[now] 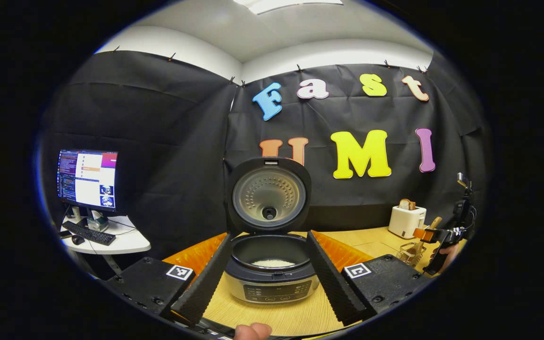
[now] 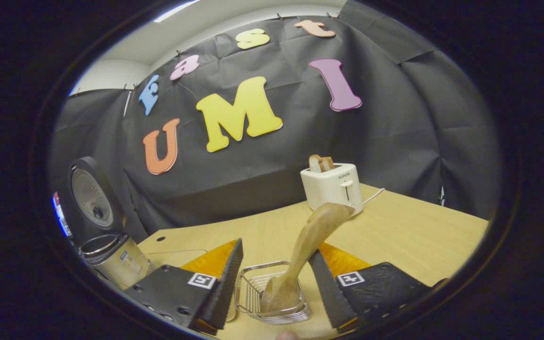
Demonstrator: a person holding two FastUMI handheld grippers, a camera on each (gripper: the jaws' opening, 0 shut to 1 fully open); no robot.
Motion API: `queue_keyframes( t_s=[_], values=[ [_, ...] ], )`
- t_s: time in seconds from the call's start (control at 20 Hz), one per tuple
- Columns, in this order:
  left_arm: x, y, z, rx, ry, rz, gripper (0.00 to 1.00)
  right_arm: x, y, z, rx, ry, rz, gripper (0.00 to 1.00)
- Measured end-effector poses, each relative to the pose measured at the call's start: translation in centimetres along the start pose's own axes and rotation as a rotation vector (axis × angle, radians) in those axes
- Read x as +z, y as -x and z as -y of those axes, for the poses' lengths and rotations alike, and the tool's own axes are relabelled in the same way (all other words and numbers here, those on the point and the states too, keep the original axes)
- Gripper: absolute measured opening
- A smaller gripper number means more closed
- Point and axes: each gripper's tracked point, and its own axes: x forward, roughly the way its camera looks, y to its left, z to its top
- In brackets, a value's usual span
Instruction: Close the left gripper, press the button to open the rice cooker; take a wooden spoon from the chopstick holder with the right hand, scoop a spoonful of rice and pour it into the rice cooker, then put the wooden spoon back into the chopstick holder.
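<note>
Rice cooker (image 1: 272,264) stands lid-up on the surface, rice inside, between the spread left tool (image 1: 267,276); right tool (image 2: 274,288), fingers apart, flanks the wooden spoon (image 2: 312,241) resting in the chopstick holder (image 2: 272,295)

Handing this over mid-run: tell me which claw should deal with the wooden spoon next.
Right. The right claw is open around the chopstick holder, where the wooden spoon stands. The left claw is open, facing the open rice cooker.
</note>
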Motion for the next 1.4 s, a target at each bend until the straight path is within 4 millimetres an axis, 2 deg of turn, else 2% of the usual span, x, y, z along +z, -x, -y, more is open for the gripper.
queue_keyframes(
  t_s=[0.05, 0.1, 0.15, 0.2, 0.25, 0.3, 0.35, 0.4, 0.45, 0.65, 0.7, 0.85, 0.95, 1.0, 1.1, 1.25, 1.3, 1.4],
  values=[
    [0.2, 0.0, 0.0, 0.002, 0.0, 0.004, 1.0, -0.2, 0.2, 0.2, 0.0, 0.008, -0.005, 0.84],
    [0.3, 0.1, 0.2, 0.001, -0.001, 0.008, 1.0, -0.4, 0.6, 0.3, 0.001, 0.024, -0.012, 0.82],
    [0.4, 0.1, 0.3, 0.0, -0.002, 0.014, 1.0, -0.4, 1.1, 0.5, 0.0, 0.039, -0.016, 0.88],
    [0.5, 0.0, 0.1, 0.004, -0.002, 0.017, 1.0, -0.3, 1.6, 0.8, 0.002, 0.054, -0.015, 0.82],
    [0.5, 0.0, 0.2, 0.004, 0.0, 0.015, 1.0, -0.2, 2.1, 0.9, 0.005, 0.069, -0.011, 0.82],
    [0.5, 0.1, 0.5, 0.002, 0.0, 0.016, 1.0, -0.1, 2.7, 1.2, 0.003, 0.077, -0.005, 0.93],
    [0.5, 0.0, 0.6, 0.002, -0.002, 0.018, 1.0, 0.0, 3.3, 1.5, 0.003, 0.071, -0.009, 0.88],
    [0.8, 0.0, 0.8, 0.005, -0.004, 0.02, 1.0, 0.0, 3.8, 1.3, 0.012, 0.061, -0.014, 0.88],
    [0.9, 0.0, 1.1, 0.01, -0.006, 0.027, 1.0, -0.1, 4.4, 1.4, 0.012, 0.066, -0.024, 0.94],
    [1.0, -0.1, 2.3, 0.033, -0.022, 0.026, 1.0, 0.4, 7.4, 1.6, 0.043, 0.122, -0.019, 0.94],
    [1.2, -0.1, 2.7, 0.035, -0.028, 0.028, 1.0, -0.1, 8.2, 1.9, 0.068, 0.136, -0.017, 0.93],
    [2.7, -0.6, 3.9, 0.043, -0.001, 0.066, 0.99, -0.3, 10.3, 0.2, 0.171, 0.169, -0.028, 0.94],
    [3.5, -1.3, 5.2, 0.019, 0.001, 0.048, 1.0, 0.1, 11.0, -1.0, 0.229, 0.205, -0.006, 0.94],
    [4.2, -1.8, 5.1, 0.025, -0.015, 0.042, 1.0, 0.1, 11.2, -1.3, 0.247, 0.235, 0.013, 0.94],
    [5.5, -2.8, 6.2, -0.025, -0.048, 0.021, 1.0, -0.7, 10.8, -1.4, 0.262, 0.318, 0.018, 0.94],
    [9.2, -5.1, 6.8, -0.042, -0.088, 0.017, 0.99, -2.4, 10.4, -1.3, 0.298, 0.34, -0.02, 0.95],
    [10.5, -6.1, 7.2, -0.053, -0.087, 0.025, 0.99, -2.5, 10.3, -1.1, 0.305, 0.328, -0.024, 0.96],
    [11.8, -8.0, 7.6, -0.059, -0.082, -0.004, 0.99, -2.2, 10.1, -0.5, 0.303, 0.327, -0.013, 0.96]
  ],
)
